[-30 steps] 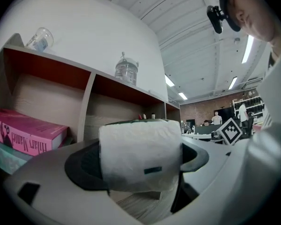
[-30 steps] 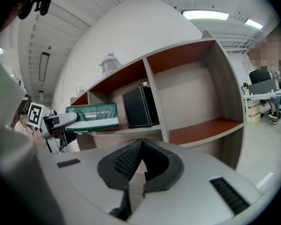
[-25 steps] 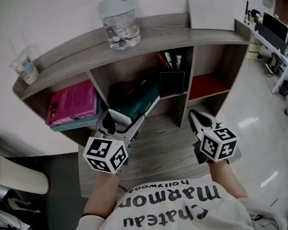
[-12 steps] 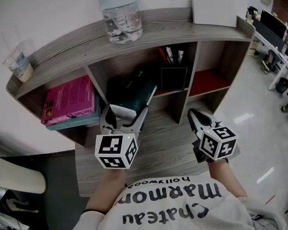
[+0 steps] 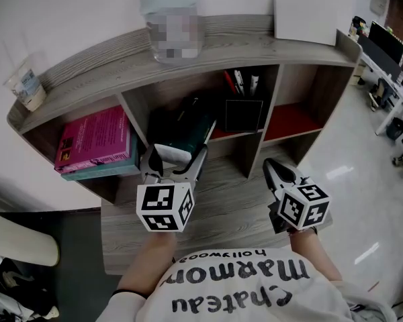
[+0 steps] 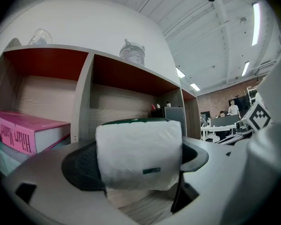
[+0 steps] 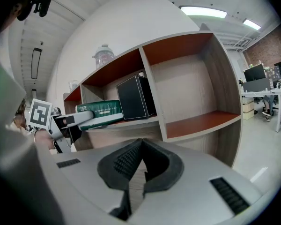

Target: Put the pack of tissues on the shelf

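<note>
Wood-grain grey all round. Clamping the pack of tissues [image 6: 139, 154] in the left claw [image 5: 175, 161], both dark pads pressing into the white wrap from either side, the claw parted only as wide as the pack itself. Holding the pack in the air above the counter [image 5: 235, 210], just in front of the mouth of the middle compartment of the shelf [image 5: 101, 59], not yet resting on any board. Pointing it toward a dark green package [image 5: 188, 121] lying tilted inside that compartment; not managing to tell whether pack and package are touching.

Holding the right claw [image 7: 140, 146] shut tight, pads meeting at the tips, gripping nothing. Hanging it low over the counter on the right, before the upright between the middle and right compartments, well apart from the left claw.

Seeing a pink book [image 5: 97, 141] lying flat on a teal one [image 5: 97, 174] in the left compartment. Seeing a black box [image 5: 242, 115] on a raised board beside the green package, pens [image 5: 240, 82] showing above it, and a red floor [image 5: 292, 121] in the right compartment. Noting on the shelf's top a clear water bottle [image 6: 131, 54] near the middle, a plastic cup [image 5: 25, 89] at the far left end and a white board [image 5: 307, 17] at the right end.
</note>
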`<state>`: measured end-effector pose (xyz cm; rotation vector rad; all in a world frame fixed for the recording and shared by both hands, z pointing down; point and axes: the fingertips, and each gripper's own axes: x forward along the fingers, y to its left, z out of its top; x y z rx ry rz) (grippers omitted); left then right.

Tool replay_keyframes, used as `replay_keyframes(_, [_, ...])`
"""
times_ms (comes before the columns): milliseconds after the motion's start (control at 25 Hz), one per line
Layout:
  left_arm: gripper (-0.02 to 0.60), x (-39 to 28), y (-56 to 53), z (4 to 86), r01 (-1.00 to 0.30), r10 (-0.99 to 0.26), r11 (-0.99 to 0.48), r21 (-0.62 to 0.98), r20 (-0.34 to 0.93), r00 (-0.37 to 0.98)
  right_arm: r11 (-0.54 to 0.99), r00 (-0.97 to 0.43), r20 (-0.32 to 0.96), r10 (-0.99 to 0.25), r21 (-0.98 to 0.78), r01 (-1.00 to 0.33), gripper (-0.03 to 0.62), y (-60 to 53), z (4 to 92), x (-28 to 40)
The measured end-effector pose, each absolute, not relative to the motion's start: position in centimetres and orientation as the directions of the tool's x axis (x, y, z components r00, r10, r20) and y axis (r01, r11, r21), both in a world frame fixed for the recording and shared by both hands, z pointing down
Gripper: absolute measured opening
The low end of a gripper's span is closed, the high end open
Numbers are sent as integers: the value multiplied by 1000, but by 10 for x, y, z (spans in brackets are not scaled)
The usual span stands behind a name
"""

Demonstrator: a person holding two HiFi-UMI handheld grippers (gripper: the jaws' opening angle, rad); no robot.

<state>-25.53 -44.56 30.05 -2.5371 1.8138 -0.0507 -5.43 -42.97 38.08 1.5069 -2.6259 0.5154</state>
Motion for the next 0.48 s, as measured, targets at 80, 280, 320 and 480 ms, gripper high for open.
replay_keyframes(80, [433,-255,-449,301,-944,-945,-328,-41,13,328,468,-522,227,-822,-252,-847,8,-430,383,-55])
replay_keyframes(280, [433,-253,-458,301,-940,-941,-339,-48,20,338,467,-523,239,-818,-253,-847,8,-431,388,-54])
replay_keyframes(320, [433,-253,-460,302,-939,-940,-342,-48,23,341,467,-523,240,-818,-253,-847,8,-431,388,-54])
replay_keyframes(480, [433,-249,-466,302,-935,-937,-350,-50,26,349,469,-523,235,-819,-251,-847,8,-433,388,-54])
